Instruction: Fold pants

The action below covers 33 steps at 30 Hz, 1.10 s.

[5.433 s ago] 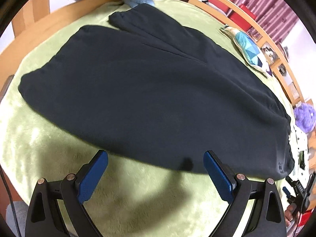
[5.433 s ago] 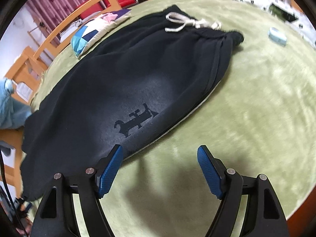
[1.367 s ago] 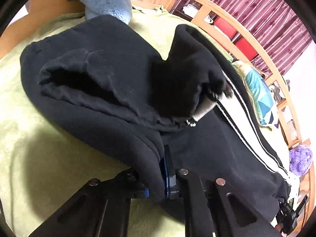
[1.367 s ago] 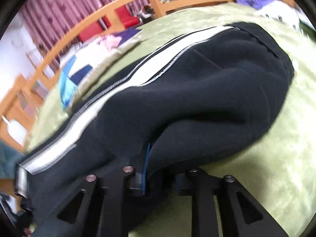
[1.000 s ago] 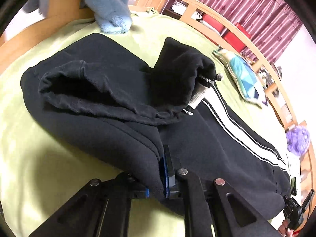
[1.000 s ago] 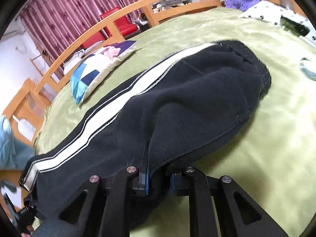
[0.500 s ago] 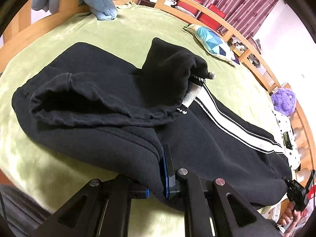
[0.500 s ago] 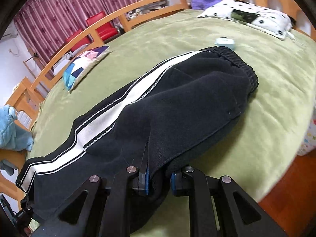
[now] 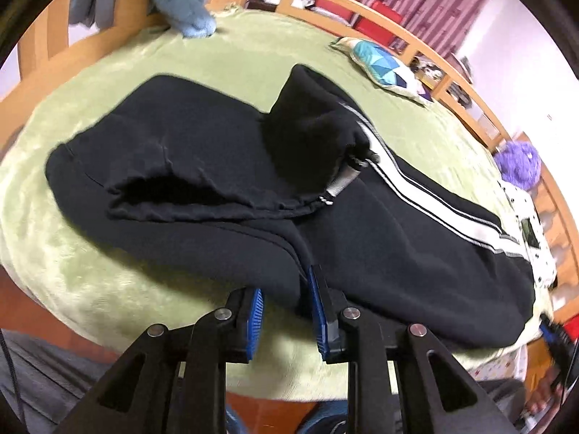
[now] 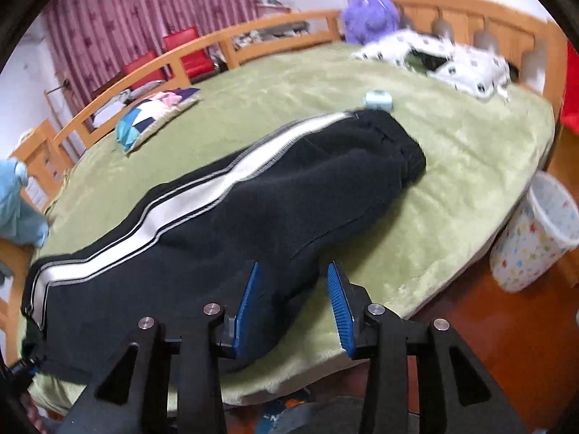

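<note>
While the left tool [image 9: 286,311] lets go in the left wrist view, its jaws are opening with the near fold edge of the black pants [image 9: 224,195] between the blue pads, the cloth already slack against them. The pants lie lengthwise on the green bed [image 9: 108,289], folded along their length, white side stripe [image 9: 416,195] uppermost; one cuffed leg end [image 9: 315,133] is bunched and flipped back over the other, so that end is untidy. A blue plush toy [image 9: 188,11] and a patterned cushion [image 9: 380,61] sit well apart at the far edge.

From the right wrist view, the right tool [image 10: 295,307] is opening too, the waist-side fold edge of the pants [image 10: 307,188] between its pads but no longer pinched. The waistband [image 10: 405,148] lies near a small pale-blue object [image 10: 378,99]; a patterned bin [image 10: 539,231] stands beside the bed.

By my reading, the lengthwise fold has just been laid and is being released. Next both tools should back clear of the cloth, then the left should straighten the bunched cuff before a crosswise fold brings the leg ends toward the waistband
</note>
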Tool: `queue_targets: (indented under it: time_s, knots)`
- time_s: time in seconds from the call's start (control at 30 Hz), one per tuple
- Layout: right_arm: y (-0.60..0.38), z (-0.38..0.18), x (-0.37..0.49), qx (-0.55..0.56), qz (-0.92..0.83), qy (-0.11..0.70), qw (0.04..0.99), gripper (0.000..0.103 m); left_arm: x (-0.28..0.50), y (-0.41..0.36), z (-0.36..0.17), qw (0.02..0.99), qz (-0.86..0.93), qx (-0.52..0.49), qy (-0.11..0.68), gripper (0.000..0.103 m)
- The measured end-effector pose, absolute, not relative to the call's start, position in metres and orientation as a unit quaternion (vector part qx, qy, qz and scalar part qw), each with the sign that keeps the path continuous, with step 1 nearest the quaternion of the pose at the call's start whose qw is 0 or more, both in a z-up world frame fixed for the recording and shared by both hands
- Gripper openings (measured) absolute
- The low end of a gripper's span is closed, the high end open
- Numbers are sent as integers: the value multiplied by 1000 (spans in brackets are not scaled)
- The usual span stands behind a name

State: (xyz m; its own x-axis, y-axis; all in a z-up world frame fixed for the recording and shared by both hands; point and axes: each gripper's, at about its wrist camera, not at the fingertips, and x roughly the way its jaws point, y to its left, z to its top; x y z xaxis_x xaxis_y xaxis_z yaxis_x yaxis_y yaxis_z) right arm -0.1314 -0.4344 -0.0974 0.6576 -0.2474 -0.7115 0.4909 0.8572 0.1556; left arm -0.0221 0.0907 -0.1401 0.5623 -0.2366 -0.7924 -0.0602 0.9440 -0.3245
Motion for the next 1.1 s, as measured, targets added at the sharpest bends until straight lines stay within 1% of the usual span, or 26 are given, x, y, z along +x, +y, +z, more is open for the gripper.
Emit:
queue_targets:
  time_s: [0.13, 0.2, 0.27, 0.37, 0.47, 0.57, 0.67, 0.7, 0.73, 0.77, 0.8, 0.9, 1.03, 1.1]
  knots:
    - [-408, -82, -114, 139, -176, 337, 914, 56, -34, 89, -121, 887, -55, -125, 440, 42]
    - [-395, -76, -99, 120, -164, 330, 922, 58, -33, 84, -111, 900, -55, -104, 420, 58]
    - [-382, -74, -85, 110, -152, 326, 927, 59, -30, 77, -101, 911, -55, -80, 400, 60]
    - [-369, -82, -72, 116, -130, 324, 930, 60, -15, 64, -95, 918, -53, -51, 389, 67]
    - [-365, -100, -63, 133, -120, 335, 925, 60, 3, 52, -103, 915, -52, -32, 399, 67]
    - [-364, -112, -57, 142, -111, 366, 913, 60, 18, 37, -115, 914, -51, -11, 402, 67]
    - [-364, -111, -58, 132, -118, 360, 916, 60, 34, 29, -130, 919, -20, 14, 393, 67]
    - [-365, -112, -58, 130, -124, 358, 916, 60, 40, 31, -134, 919, -1, 21, 393, 65]
    - [-366, -112, -59, 131, -129, 359, 915, 60, 48, 35, -137, 920, 16, 24, 392, 56]
    - [-367, -112, -59, 134, -131, 360, 914, 60, 52, 42, -135, 923, 9, 11, 385, 26]
    - [-368, -112, -59, 138, -132, 361, 913, 60, 59, 53, -129, 925, -2, -12, 380, 19]
    - [-371, -112, -58, 145, -141, 361, 911, 60, 83, 84, -107, 928, 6, -47, 369, 17]
    - [-365, -112, -52, 142, -145, 364, 909, 60, 122, 122, -82, 934, 44, -59, 349, 17]
    - [-360, -111, -49, 135, -145, 366, 909, 60, 144, 135, -75, 927, 57, -43, 369, 26]
